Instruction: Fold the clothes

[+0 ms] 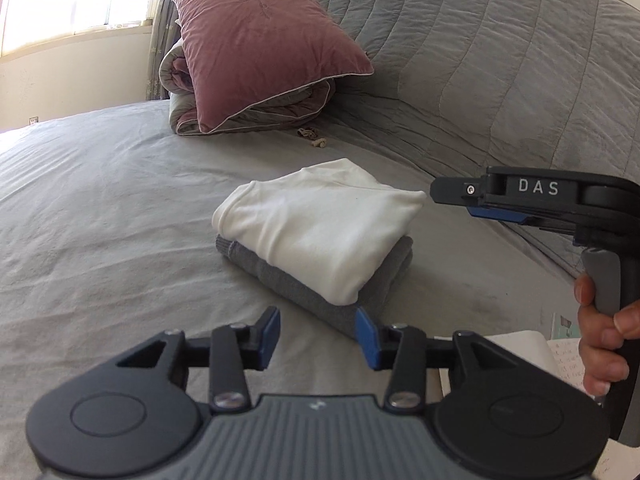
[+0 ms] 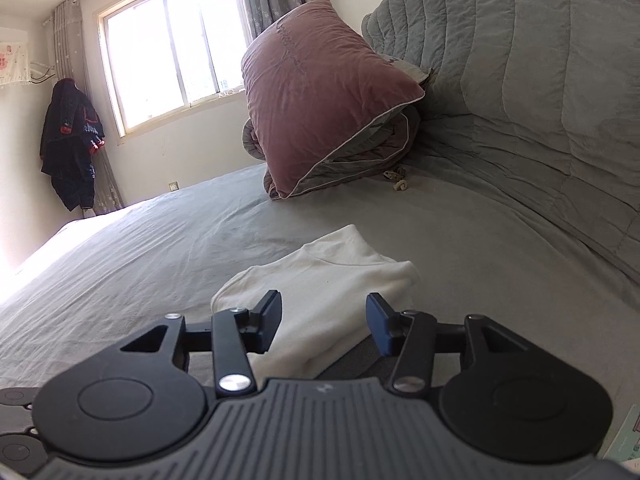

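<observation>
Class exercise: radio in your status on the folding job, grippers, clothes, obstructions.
Left gripper open, empty. Right gripper open, empty. White garment folded atop grey garment on bed. Nothing in the way.

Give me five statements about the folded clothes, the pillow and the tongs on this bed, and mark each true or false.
1. The white garment lies folded on top of the grey garment. True.
2. The left tongs clamp the grey garment. False: they are open and hold nothing.
3. The mauve pillow rests on a rolled quilt. True.
4. The right tongs hold the white garment. False: open and empty, above it.
5. The bed sheet is white. False: it is grey.
</observation>
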`<state>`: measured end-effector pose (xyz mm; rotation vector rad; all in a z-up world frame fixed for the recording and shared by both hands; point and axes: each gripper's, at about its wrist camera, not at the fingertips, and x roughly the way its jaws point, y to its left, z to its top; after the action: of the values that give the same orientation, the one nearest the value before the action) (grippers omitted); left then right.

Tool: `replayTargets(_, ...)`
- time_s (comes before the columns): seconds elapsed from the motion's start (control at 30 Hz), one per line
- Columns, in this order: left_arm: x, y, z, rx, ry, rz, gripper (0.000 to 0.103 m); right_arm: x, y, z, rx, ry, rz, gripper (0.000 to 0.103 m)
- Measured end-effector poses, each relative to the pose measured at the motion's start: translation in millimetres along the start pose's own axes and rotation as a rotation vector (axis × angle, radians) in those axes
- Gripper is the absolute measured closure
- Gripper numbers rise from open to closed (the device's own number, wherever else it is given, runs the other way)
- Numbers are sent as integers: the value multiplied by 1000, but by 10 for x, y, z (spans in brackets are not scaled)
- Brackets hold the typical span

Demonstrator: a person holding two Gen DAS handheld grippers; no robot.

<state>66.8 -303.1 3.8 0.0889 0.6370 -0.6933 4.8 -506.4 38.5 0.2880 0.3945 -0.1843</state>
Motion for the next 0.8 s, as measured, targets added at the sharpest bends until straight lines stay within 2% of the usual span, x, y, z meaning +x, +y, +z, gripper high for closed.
replayTargets(0.07,-133,-15,-3,12,28,26,50,-150,97,11,6,7,-7,44)
replayTargets(0.3,-538,-83,1,45,117,123,37,-522,452,-38,-20,52,-3,32)
replayTargets(0.47,-817,-96,-15,49,125,143,22,-717,627,-100,-20,73,-22,22)
replayTargets(0.5,-860,-96,-23,49,124,148,22,-753,651,-109,-17,75,-24,20)
replayTargets(0.6,-984,-100,-49,48,129,168,19,-856,724,-134,-15,82,-44,8)
replayTargets(0.67,-1042,-100,-58,47,131,176,10,-915,770,-156,-21,83,-56,0)
replayTargets(0.8,-1116,-126,-80,67,134,203,5,-976,809,-195,-5,99,-70,0)
